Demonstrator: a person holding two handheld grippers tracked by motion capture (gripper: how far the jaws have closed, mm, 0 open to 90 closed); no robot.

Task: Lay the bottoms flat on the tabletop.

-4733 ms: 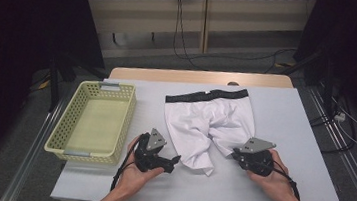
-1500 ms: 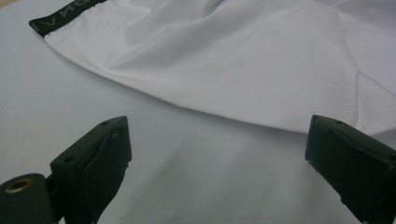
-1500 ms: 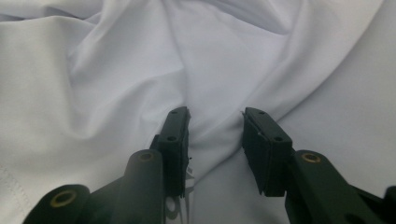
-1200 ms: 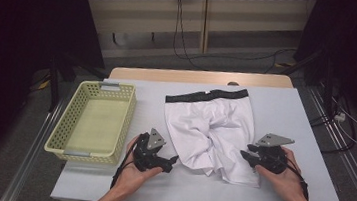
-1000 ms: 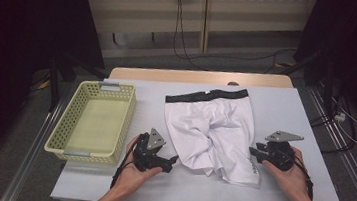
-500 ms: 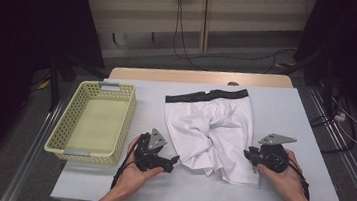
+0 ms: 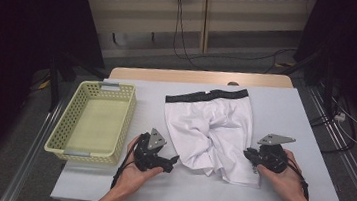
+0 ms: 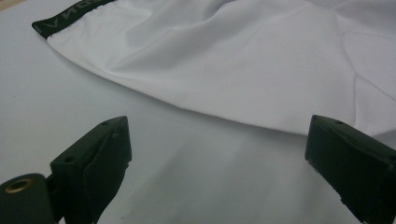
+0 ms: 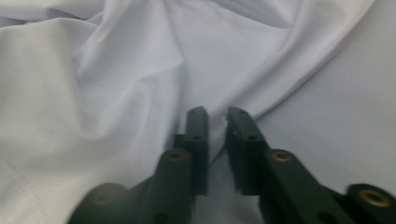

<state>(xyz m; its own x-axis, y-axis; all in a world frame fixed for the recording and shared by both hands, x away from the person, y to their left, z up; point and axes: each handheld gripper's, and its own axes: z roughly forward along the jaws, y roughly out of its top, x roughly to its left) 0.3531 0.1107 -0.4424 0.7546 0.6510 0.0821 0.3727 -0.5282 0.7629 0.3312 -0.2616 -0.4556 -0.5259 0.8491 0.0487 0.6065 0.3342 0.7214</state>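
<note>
From above, your right gripper [image 7: 250, 154] has pulled the white shorts [image 7: 208, 134] leg outward and flatter on the table [image 7: 295, 118], beside the yellow basket [image 7: 95, 122]. Your left gripper [image 8: 217, 154] gapes wide beside the fabric; the waistband [image 8: 70, 16] lettering is unreadable. Your right gripper's jaws pinch a fold.

1. White shorts [image 7: 208, 129] with a black waistband [image 7: 207, 95]; lie flat mid-table, waistband at the far side.
2. Cloth creased; near right leg hem pinched between the right gripper's [image 9: 217, 116] jaws.
</note>
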